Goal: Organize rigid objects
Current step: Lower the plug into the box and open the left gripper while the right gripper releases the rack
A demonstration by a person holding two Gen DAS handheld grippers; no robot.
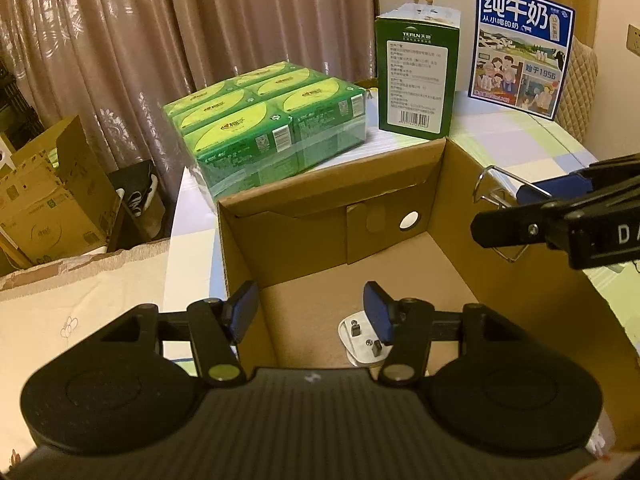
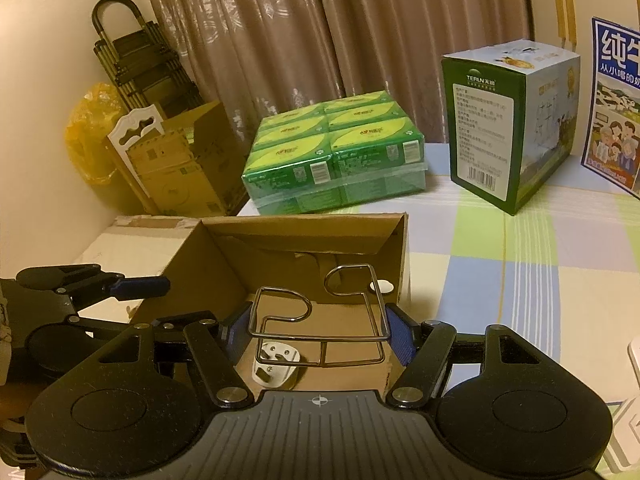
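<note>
An open cardboard box [image 1: 400, 216] stands on a checked tablecloth [image 2: 520, 264], and everything else is placed from it.

The left gripper [image 1: 312, 312] hovers over the box's near-left corner, pointing down into it. Its blue pads [image 1: 244, 312] stand apart with nothing between them; they press on nothing. Just below the right pad, on the box floor, lies a white plug [image 1: 360, 340], prongs up, free of the gripper.

The right gripper [image 2: 316, 332] hangs over the near edge of the box. Its pads are clamped on the two sides of a wire rack [image 2: 320, 320], a bent metal frame with two curled loops at the far end. The rack is held above the box floor, roughly level, with its loops reaching toward the far wall. From the left wrist view the same rack [image 1: 496, 196] shows at the box's right rim, gripped by the right gripper [image 1: 532, 196].

Behind the box, touching or just beside its far wall, sits a wrapped pack of green cartons [image 2: 336, 152]. To the right of that, beyond the box's far-right corner, stands an upright green carton [image 2: 492, 128]. Further right is a blue milk box [image 1: 520, 44]. Left of the box, off the table, are more cardboard boxes [image 2: 188, 160] before a brown curtain [image 2: 320, 32].
</note>
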